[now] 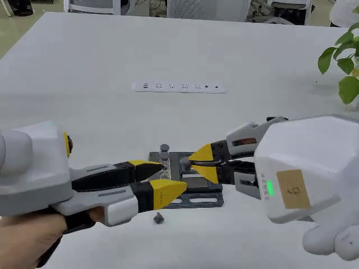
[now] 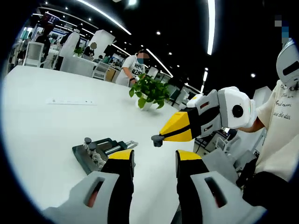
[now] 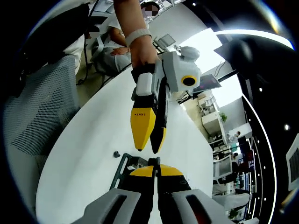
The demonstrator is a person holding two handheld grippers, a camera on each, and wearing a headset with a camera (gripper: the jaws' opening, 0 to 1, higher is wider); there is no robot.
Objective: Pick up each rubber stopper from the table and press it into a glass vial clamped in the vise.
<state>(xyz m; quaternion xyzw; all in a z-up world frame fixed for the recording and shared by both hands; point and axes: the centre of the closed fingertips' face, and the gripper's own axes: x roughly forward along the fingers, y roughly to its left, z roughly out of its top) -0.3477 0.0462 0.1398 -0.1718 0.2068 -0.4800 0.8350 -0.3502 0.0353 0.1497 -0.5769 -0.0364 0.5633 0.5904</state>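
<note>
Hard to count the vials [image 1: 164, 152] from the head view. My left gripper [image 2: 154, 157] is parked right in front of the vise [image 1: 197, 198] and covers its near side. In the left gripper view I can make out two upright ones with dark tops, but they're tiny.

The left jaws are spread with nothing between them. My right gripper [image 3: 156, 168] is pinched on a stopper [image 2: 157, 140], held up in the air near the vise. In its own view the jaws are pressed together and hide that stopper, and they block most of the vise too.

A loose stopper [image 1: 159, 218] sits on the table just in front of the vise. A power strip [image 1: 179, 87] lies further back, and a plant [image 1: 341, 61] is cut off at the right edge.
</note>
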